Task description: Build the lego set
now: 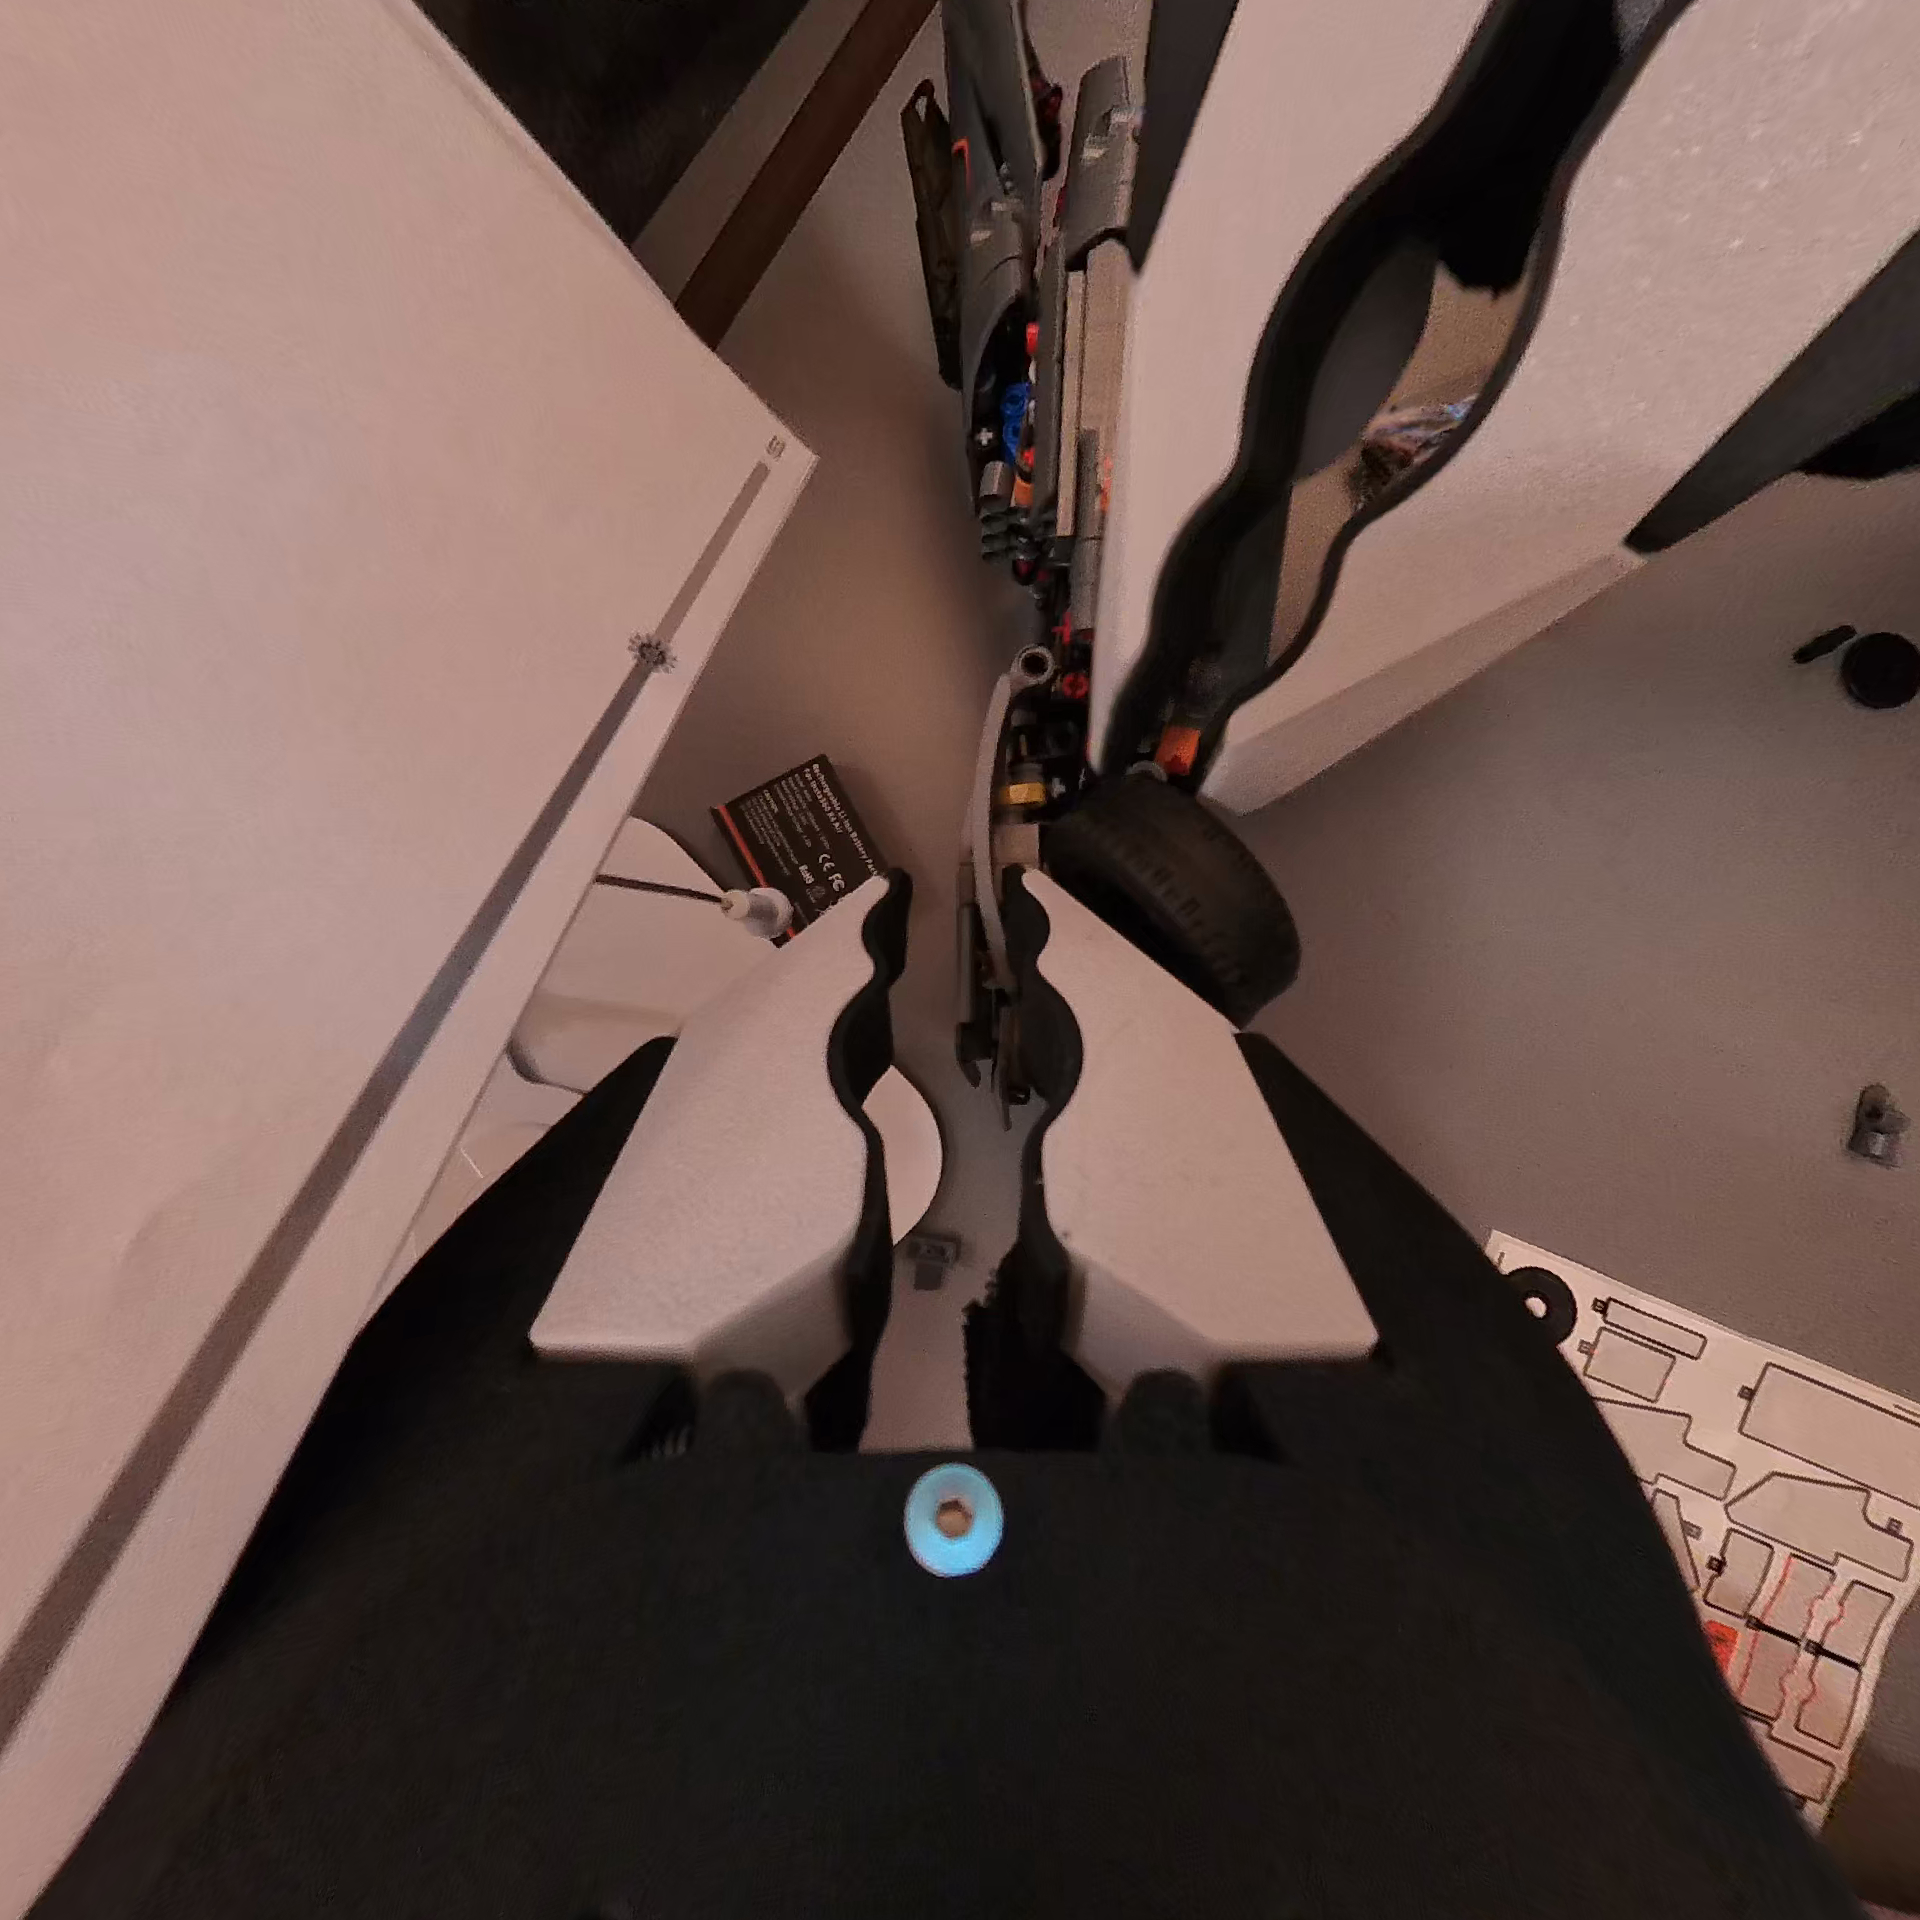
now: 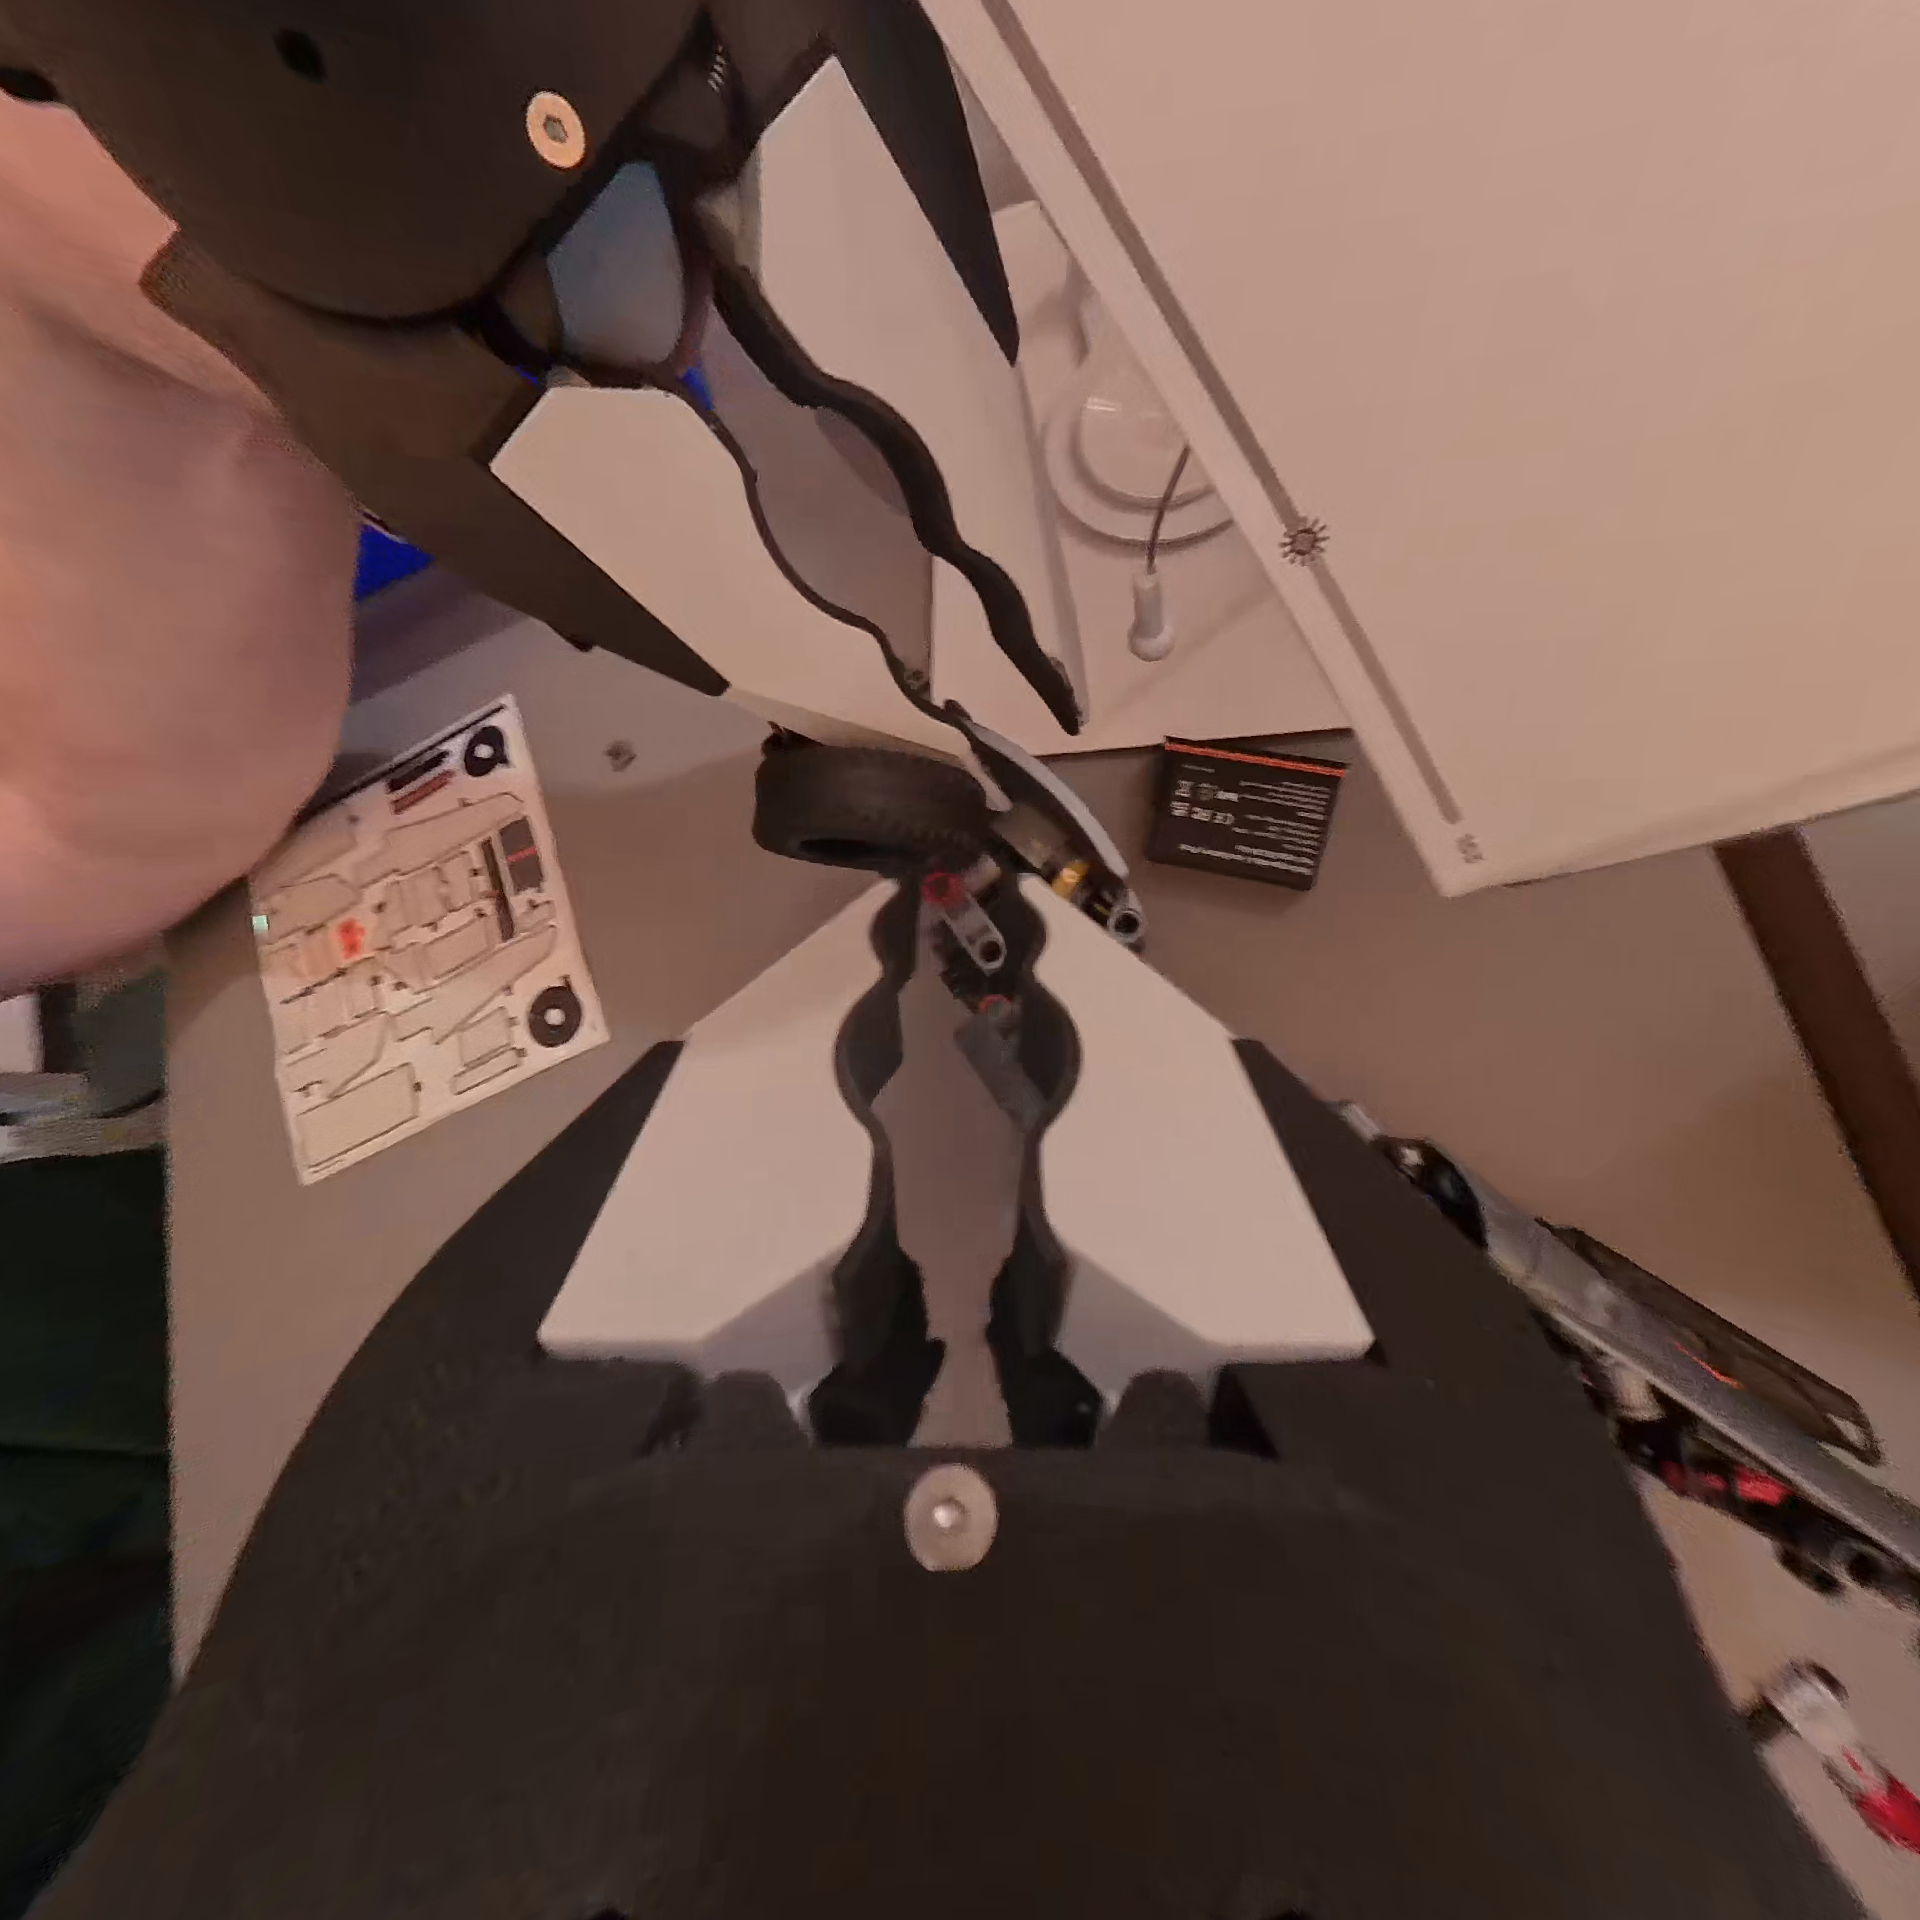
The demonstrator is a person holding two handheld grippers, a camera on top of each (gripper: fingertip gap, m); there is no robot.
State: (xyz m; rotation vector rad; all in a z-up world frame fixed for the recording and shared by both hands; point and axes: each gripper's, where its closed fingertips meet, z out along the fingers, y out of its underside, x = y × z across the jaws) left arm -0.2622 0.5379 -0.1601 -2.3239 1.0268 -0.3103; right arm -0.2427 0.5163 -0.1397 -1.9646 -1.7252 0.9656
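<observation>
A long grey and black lego car (image 1: pixel 1023 364) lies on the grey table (image 1: pixel 1558 935), with one black tyre (image 1: pixel 1174 894) at its near end. My left gripper (image 1: pixel 961 883) is closed around the car's thin grey curved front panel (image 1: pixel 982 883). My right gripper (image 1: pixel 1153 748) comes in from the upper right and grips the car just behind the tyre. In the right wrist view, my right gripper (image 2: pixel 956 899) is shut on a grey beam with a red pin (image 2: pixel 971 930). The left gripper (image 2: pixel 1013 717) meets the car from above, beside the tyre (image 2: pixel 862 800).
A large white box (image 1: pixel 312 623) stands at the left. A black battery (image 1: pixel 810 842) and a white round device with a cable (image 1: pixel 644 935) lie by it. A sticker sheet (image 1: pixel 1766 1507) lies at the right, with small loose pieces (image 1: pixel 1875 665) nearby. A hand (image 2: pixel 135 623) holds the left gripper. Less than 4 cm separates the two grippers' tips.
</observation>
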